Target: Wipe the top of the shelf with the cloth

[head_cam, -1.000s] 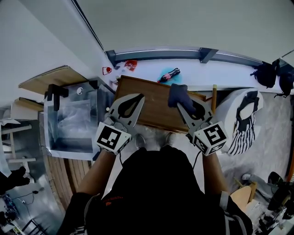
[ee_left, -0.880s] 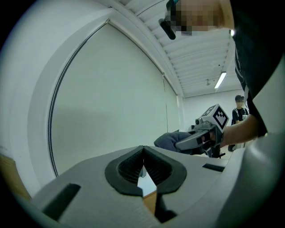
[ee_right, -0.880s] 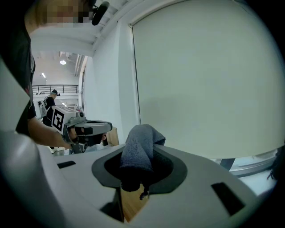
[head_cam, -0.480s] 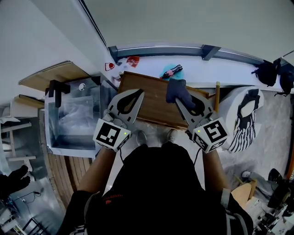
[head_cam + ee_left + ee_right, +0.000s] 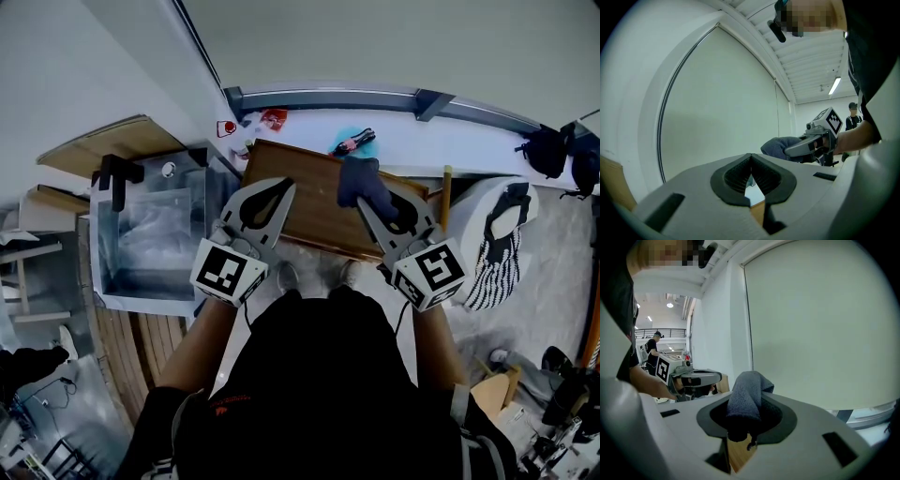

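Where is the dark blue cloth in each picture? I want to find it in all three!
Head view: upper middle, the dark blue fuzzy cloth is bunched in the right claw, over the brown wooden shelf top.
Left gripper view: middle right, at the right claw's tip.
Right gripper view: dead centre, pinched between the jaws.
Shared landmark: the wooden shelf top, a small brown patch at bottom middle in both gripper views.
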